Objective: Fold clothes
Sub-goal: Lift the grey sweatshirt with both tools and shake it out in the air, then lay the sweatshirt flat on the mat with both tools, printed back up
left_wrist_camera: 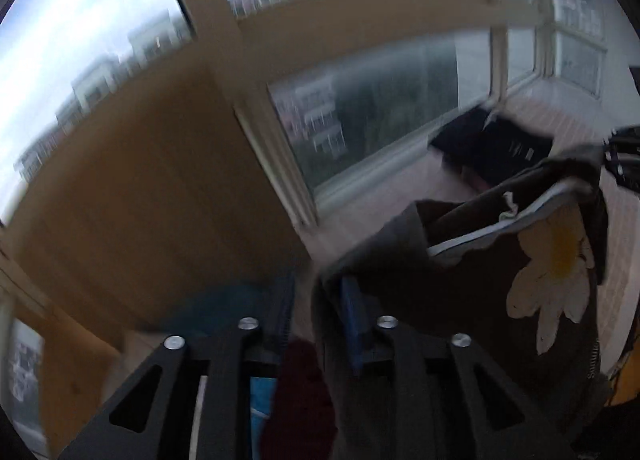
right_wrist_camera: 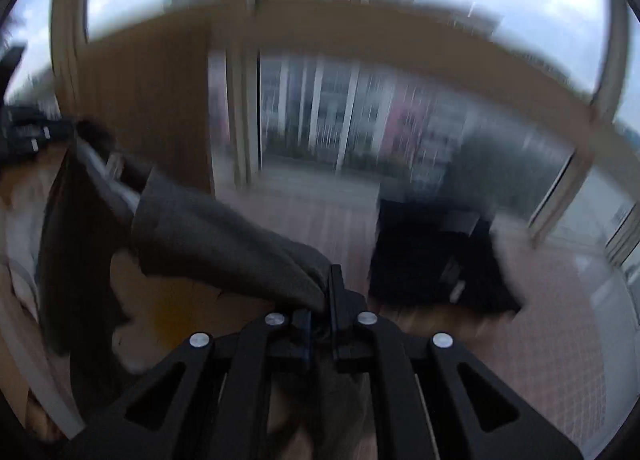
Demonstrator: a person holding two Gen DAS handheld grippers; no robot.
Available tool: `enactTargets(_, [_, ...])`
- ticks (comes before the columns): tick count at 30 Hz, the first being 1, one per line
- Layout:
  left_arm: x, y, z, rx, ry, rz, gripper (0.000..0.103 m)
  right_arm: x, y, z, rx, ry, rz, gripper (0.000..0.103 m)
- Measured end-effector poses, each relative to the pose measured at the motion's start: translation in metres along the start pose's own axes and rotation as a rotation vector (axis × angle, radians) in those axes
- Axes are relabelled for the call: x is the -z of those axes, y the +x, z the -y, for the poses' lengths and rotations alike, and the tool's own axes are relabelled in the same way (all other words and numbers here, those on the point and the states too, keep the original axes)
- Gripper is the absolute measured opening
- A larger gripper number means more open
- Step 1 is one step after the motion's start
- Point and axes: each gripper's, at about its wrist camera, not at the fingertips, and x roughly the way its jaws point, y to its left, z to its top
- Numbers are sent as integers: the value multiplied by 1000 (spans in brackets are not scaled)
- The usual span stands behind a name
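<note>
Grey shirt [right_wrist_camera: 208, 236] with a daisy print hangs stretched between both grippers, lifted above the dark folded pile [right_wrist_camera: 436, 256]. Right gripper [right_wrist_camera: 320, 324] pinches one edge; left gripper [left_wrist_camera: 316, 312] seemingly clamps the other, though blurred. Next it needs laying flat.

You've got 1 grey garment [left_wrist_camera: 460, 300] up, 2 grippers: left [left_wrist_camera: 320, 316], right [right_wrist_camera: 320, 320], plus 1 dark pile [right_wrist_camera: 432, 260] on floor.

Large windows [right_wrist_camera: 320, 119]; blurred buildings [left_wrist_camera: 316, 115] outside; dark bundle [right_wrist_camera: 436, 256] on floor.

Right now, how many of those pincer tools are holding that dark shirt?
2. The right gripper pinches one grey edge of the dark shirt; the left gripper holds the other, though blur obscures that grip.
</note>
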Motion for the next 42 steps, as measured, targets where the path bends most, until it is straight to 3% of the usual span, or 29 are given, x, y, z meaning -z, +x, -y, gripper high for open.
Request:
enactTargets(1, [10, 13, 3, 13, -4, -29, 24, 12, 38, 1, -27, -1, -98, 9])
enactTargets(3, [29, 38, 9, 38, -12, -88, 24, 37, 77, 6, -76, 9, -183, 14])
enactTargets(7, [67, 89, 21, 89, -28, -205, 24, 12, 96, 16, -114, -14, -171, 37])
enactTargets(12, [115, 153, 36, 153, -47, -350, 31, -28, 116, 26, -157, -61, -149, 52])
enactTargets(18, [113, 199, 61, 144, 72, -392, 35, -36, 163, 7, -200, -213, -258, 52])
enactTargets(22, [116, 213, 56, 155, 73, -416, 35, -33, 165, 10, -264, -210, -269, 52])
enactTargets(27, [122, 231, 58, 228, 53, -466, 35, -33, 154, 31, -307, -182, -256, 52])
enactTargets(28, [123, 235, 58, 243, 49, -476, 32, -33, 152, 36, -313, -173, -256, 52])
enactTargets(29, [124, 238, 59, 257, 45, -486, 12, -33, 152, 39, -320, -166, -258, 52])
enactTargets(30, [125, 241, 62, 264, 49, -497, 4, -32, 153, 41, -330, -160, -263, 52])
enactTargets(35, [116, 217, 56, 304, -5, -425, 4, -27, 153, 41, -356, -179, -281, 52])
enactTargets(39, [102, 166, 17, 307, -119, -307, 4, -23, 148, 35, -413, -209, -283, 52])
enactTargets(42, [102, 135, -7, 251, -143, -265, 4, -21, 143, 24, -463, -259, -282, 52])
